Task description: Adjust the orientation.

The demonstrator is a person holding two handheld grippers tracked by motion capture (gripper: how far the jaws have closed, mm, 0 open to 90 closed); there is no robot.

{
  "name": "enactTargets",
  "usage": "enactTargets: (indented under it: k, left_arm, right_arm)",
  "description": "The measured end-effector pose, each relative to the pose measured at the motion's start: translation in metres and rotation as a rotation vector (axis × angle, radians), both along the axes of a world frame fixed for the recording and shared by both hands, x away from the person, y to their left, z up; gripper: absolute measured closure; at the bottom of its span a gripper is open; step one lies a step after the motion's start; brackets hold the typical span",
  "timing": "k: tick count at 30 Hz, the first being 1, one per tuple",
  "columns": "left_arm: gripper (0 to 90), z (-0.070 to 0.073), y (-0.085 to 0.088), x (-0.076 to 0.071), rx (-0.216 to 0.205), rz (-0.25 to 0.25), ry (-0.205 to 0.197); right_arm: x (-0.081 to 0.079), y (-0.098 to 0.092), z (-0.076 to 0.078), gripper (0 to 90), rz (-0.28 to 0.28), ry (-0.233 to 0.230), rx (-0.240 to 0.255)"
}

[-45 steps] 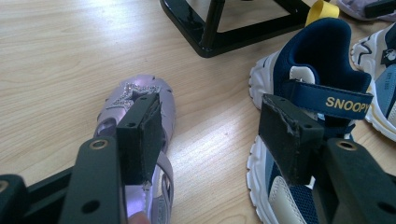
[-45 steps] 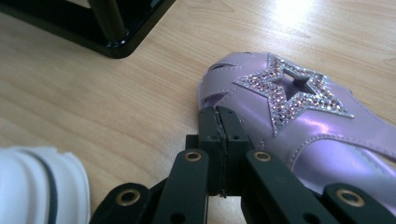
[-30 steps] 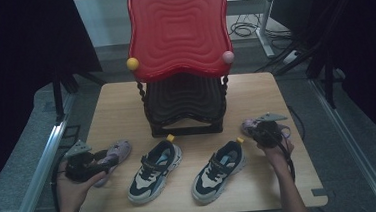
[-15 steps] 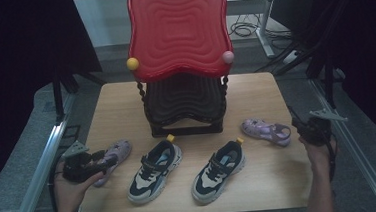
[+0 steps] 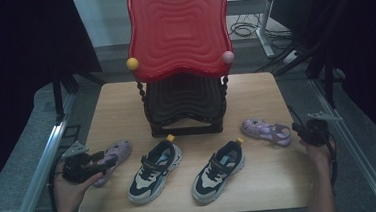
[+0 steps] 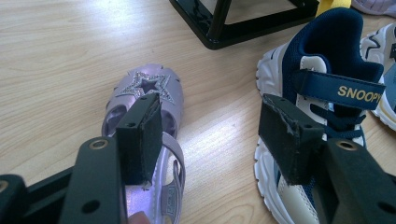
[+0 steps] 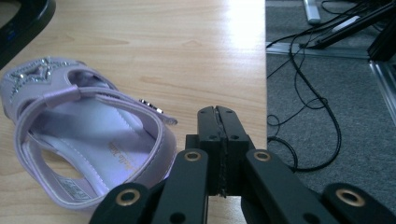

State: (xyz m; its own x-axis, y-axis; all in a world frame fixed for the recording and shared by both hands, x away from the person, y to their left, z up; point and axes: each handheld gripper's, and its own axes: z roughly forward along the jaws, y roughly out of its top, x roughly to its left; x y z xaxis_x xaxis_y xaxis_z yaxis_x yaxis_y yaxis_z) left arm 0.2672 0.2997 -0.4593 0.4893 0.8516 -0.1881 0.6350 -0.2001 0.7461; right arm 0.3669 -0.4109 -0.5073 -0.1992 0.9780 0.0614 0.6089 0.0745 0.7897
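The wooden bench (image 5: pixel 262 191) carries the lot. At 12 o'clock on it stands a black rack (image 5: pixel 185 106) w/ a big red wavy tray (image 5: pixel 178 31) on top; a yellow knob (image 5: pixel 132 64) and a pink knob (image 5: pixel 228 57) sit at the tray's lower corners.

In front of the rack, twd 6 o'clock, two navy-and-white sneakers lie side by side, toes twd the person: the left sneaker (image 5: pixel 155 171) at approx 7 o'clock and the right sneaker (image 5: pixel 219 171) at approx 5 o'clock. The left one's strap reads SNOOPY in the left gripper view.

Two lilac sandals w/ glitter stars lie at the outer sides. The left sandal (image 5: pixel 113 155) is at 8 o'clock, near the bench's left edge, just beside the left sneaker. The right sandal (image 5: pixel 267 131) is at 3 o'clock, lying free on the wood.

The left hand-held gripper (image 5: pixel 107 163) hovers over the left sandal's heel end, jaws spread wide; in its own view one pad (image 6: pixel 140 137) is above the sandal's strap, the other above the left sneaker's side, neither pressing on anything.

The right hand-held gripper (image 5: pixel 298 128) sits at the bench's right edge, just beside the right sandal's heel, jaws pressed fully together w/ nothing btw them.
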Motion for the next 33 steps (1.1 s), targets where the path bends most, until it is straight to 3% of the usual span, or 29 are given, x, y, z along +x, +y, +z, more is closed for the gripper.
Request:
enactTargets:
  k: [4, 8, 19, 33]
  left_arm:
    - [40.0, 0.0, 0.0, 0.0, 0.002, 0.0, 0.002]
    - [39.9, 0.0, 0.0, -0.001, 0.004, -0.002, 0.004]
    - [39.8, 0.0, 0.004, -0.002, 0.003, 0.003, 0.005]
    - [39.8, -0.002, 0.011, 0.001, -0.014, 0.004, 0.011]
  right_arm:
    - [0.0, 0.002, -0.002, 89.3, 0.011, 0.007, 0.01]
    - [-0.004, 0.006, 0.005, 89.3, 0.034, 0.01, -0.018]
    - [-0.01, 0.011, 0.007, 89.3, 0.047, 0.03, -0.024]
    - [-0.031, 0.027, 0.005, 89.3, 0.084, 0.064, -0.028]
